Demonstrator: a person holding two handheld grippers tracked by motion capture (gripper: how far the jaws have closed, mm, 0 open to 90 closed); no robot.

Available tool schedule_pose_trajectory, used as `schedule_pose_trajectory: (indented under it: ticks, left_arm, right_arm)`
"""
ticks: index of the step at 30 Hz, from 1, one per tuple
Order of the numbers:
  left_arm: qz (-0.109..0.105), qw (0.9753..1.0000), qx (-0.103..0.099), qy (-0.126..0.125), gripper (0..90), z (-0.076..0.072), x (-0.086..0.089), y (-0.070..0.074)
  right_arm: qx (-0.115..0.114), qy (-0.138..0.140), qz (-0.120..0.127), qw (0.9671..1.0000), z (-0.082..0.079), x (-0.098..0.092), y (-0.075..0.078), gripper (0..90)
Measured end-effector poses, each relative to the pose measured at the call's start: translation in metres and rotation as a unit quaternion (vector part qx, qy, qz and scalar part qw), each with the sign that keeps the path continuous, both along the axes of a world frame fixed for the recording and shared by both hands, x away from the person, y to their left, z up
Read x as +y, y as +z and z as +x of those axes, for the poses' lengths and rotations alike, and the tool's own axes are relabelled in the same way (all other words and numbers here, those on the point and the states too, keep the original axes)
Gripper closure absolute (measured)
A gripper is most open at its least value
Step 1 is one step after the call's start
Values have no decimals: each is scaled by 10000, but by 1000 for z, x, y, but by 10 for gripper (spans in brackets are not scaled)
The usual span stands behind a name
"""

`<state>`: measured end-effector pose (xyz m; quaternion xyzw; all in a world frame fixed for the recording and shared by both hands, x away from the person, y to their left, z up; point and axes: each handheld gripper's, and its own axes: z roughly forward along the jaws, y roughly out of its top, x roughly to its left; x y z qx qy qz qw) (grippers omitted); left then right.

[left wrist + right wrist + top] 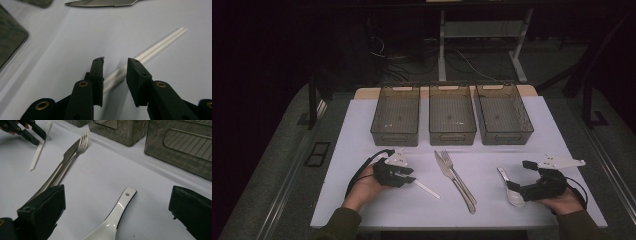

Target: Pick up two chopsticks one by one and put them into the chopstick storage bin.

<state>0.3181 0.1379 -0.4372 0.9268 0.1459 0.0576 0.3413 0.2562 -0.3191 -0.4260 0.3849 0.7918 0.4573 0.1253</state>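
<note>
Dark room surrounds the white surface (pixel 362 130), where three grey bins (pixel 452 120) stand in a row at the far side. Knife (pixel 447 172) and fork (pixel 458 176) lie together in the middle. My left claw (pixel 115 68) is narrowly open around the white chopsticks (pixel 160 43); my right claw (pixel 117 202) is wide over the spoon (pixel 117 212), whose bowl is cut off.

The right gripper (pixel 117 212) holds its black jaws wide apart over a white spoon (pixel 113 218) lying on the desk (pixel 100 182). Beyond, a knife (pixel 58 171) and fork (pixel 75 155) lie touching, near grey bins (pixel 180 147).
</note>
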Motion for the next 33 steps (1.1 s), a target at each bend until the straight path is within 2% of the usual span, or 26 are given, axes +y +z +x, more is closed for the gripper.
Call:
schedule_pose_trajectory:
  ticks: [1, 3, 6, 11, 14, 17, 19, 21, 23, 25, 29, 30, 31, 33]
  left_arm:
    - [39, 10000, -40, -43, 667, 0, 0, 0]
    - [10, 10000, -10, -18, 667, 0, 0, 0]
    - [9, 9999, 36, -131, 667, -2, -2, -1]
    - [313, 9988, -83, -355, 650, -3, -10, 2]
    - [651, 9960, -18, -610, 651, 1, -16, 7]
    - [972, 9915, 94, -862, 654, 7, -23, 11]
    - [1116, 9884, 164, -1015, 657, 11, -25, 13]
    - [1191, 9864, 242, -1110, 667, 14, -27, 14]
    - [1230, 9853, 326, -1138, 668, 17, -29, 15]
    - [1329, 9833, 313, -1207, 667, 19, -28, 15]
    - [1495, 9812, 300, -1183, 624, 24, -21, 16]
    - [1454, 9821, 353, -1146, 621, 24, -20, 15]
    - [1474, 9807, 254, -1260, 621, 28, -20, 16]
    - [1429, 9815, 329, -1227, 625, 28, -19, 15]
  right_arm:
    - [-1, 2, -4, 10000, 0, 0, 0, 7]
    - [0, 6, -1, 10000, 0, 0, 0, 7]
    - [1, 8, -3, 10000, 0, 0, 0, 7]
    - [17, 0, 14, 10000, 0, 0, 0, 7]
    - [6, 1, 21, 10000, 0, 0, 0, 7]
    - [-7, 7, 21, 10000, 1, -1, 1, 7]
    - [-2, 2, 32, 10000, 1, -1, 1, 7]
    - [-1, -2, 31, 10000, 1, -2, 1, 7]
    - [-2, 1, 34, 10000, 1, -2, 1, 7]
    - [-7, 5, 34, 10000, 1, -2, 1, 7]
    - [-6, -2, 31, 10000, 1, -3, 1, 7]
    - [-4, -3, 32, 10000, 1, -3, 1, 7]
    - [-5, 0, 30, 10000, 1, -3, 1, 7]
    - [-2, 9, 26, 10000, 1, -2, 1, 7]
